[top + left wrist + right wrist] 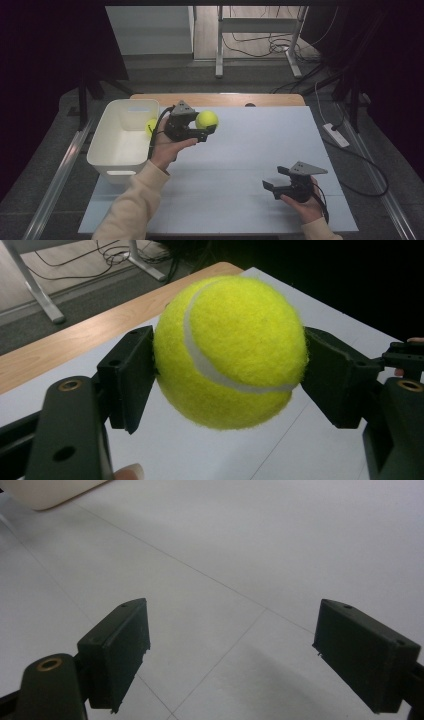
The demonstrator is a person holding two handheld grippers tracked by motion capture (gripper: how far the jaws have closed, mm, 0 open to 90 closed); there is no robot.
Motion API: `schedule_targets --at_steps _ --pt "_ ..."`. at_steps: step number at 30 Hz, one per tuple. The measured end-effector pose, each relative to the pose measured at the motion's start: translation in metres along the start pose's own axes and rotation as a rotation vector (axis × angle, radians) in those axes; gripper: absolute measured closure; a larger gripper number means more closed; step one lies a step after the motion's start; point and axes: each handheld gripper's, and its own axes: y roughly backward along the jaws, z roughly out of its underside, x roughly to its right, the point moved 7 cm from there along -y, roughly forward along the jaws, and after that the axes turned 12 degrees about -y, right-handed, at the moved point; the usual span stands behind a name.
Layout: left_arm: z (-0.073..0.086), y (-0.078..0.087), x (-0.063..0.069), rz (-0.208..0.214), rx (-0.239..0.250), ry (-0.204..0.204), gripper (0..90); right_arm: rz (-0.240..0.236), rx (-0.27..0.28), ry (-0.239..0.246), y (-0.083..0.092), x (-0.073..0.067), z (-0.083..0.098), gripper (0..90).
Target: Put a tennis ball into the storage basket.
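The tennis ball (206,119) is pinched between the two black jaws of the left gripper (204,127), lifted clear of the table (260,150) and hanging above its far left part, a little in from the wooden far edge. In the left gripper view the ball (230,352) sits squarely between the pads (131,375), one pressing each side near its widest part, and bulges out past them above, below and forward, so the grasp is clenched on it and looks centred. Just beside that hand, at the far left corner of the table, stands a white bin (111,150) with a second tennis ball (150,127) showing at its inner wall. The step in hand looks like carrying the held ball across to that bin; doing it well probably means keeping the squeeze steady, since felt on a round body can roll out of flat pads, holding the ball high enough to pass over the near rim, and bringing it above the open middle before the jaws part, so it drops in rather than glancing off the wall. The right gripper (271,179) waits near the table's near right corner, its jaws spread wide with nothing between them and bare table beneath in the right gripper view.
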Motion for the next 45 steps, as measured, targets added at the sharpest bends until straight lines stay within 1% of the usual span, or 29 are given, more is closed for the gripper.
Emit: schedule_targets --at_steps 5,15,29,45 --pt "0.001 0.003 -0.002 -0.008 -0.001 0.002 27.0 0.001 0.001 0.000 0.000 0.000 0.000 14.6" --pt "0.000 0.011 -0.005 -0.022 0.012 0.007 27.0 0.002 0.001 0.001 0.000 0.000 0.000 14.6" --pt "-0.001 0.028 -0.013 -0.047 0.035 0.015 27.0 0.006 0.000 0.000 0.001 0.000 -0.001 14.6" --pt "0.005 0.048 -0.026 -0.092 0.048 0.040 27.0 0.006 0.002 -0.003 0.000 0.000 -0.001 14.6"
